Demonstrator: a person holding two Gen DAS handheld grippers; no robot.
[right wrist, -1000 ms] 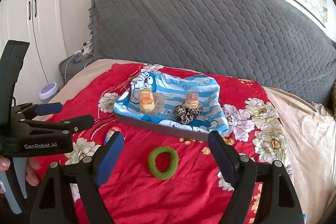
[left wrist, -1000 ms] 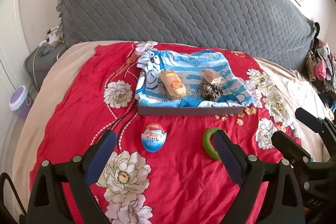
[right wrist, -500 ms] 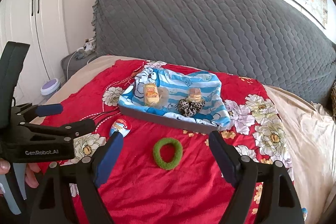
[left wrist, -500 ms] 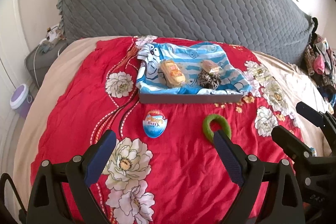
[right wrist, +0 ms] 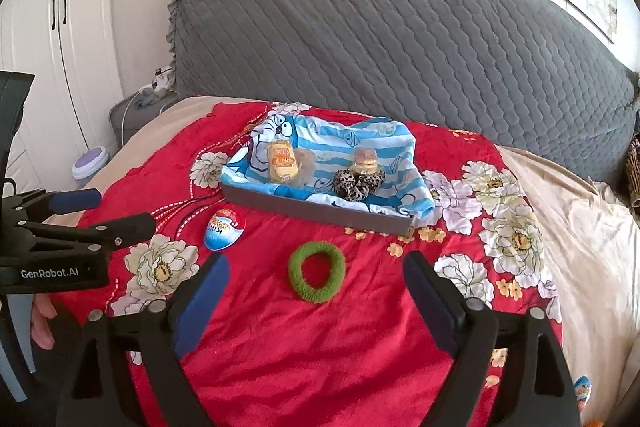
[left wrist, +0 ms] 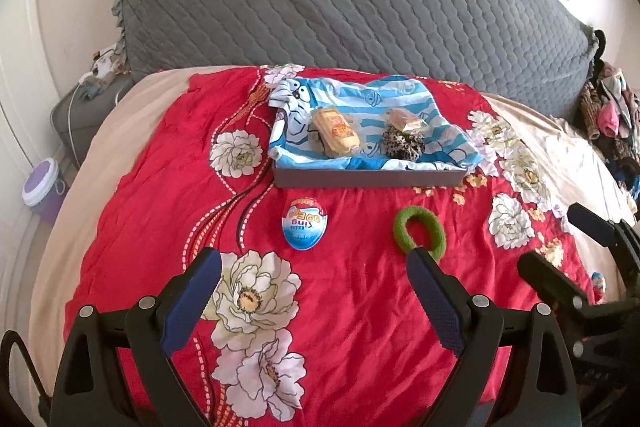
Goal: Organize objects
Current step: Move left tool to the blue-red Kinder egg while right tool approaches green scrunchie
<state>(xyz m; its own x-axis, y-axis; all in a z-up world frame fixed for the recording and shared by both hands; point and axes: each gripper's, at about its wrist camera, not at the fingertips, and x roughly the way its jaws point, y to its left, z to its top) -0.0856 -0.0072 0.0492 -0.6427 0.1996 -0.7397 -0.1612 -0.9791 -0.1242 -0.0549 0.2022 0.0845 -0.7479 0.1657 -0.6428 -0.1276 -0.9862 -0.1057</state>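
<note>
Progress check, task: organize objects.

Collection point appears to be the shallow grey tray on the red floral bedspread, lined with a blue-and-white striped cartoon cloth. Already inside it: a yellow wrapped snack, a smaller wrapped snack and, touching that one on its near side, a leopard-print scrunchie. Judged as done: three items.

Still loose on the bedspread, both in front of the tray and apart from it:
- green scrunchie, lying flat, near the tray's front wall.
- blue-and-white egg-shaped packet with a red top, lying flat, to the left of the green scrunchie and well apart from it.
- a small blue-and-orange packet at the right edge of the bedspread; too small to tell whether it belongs to the task.

Right gripper: jaws have just been opening and now stand wide, nothing pressed between the pads. In its own view the green scrunchie sits between and just beyond the fingertips, not touched.

Left gripper: jaws spread wide, empty; the egg-shaped packet lies just ahead of it, untouched.

Judgement: roughly half done. Two clear items left, each with a released gripper lined up on it; neither pick has started.
</note>
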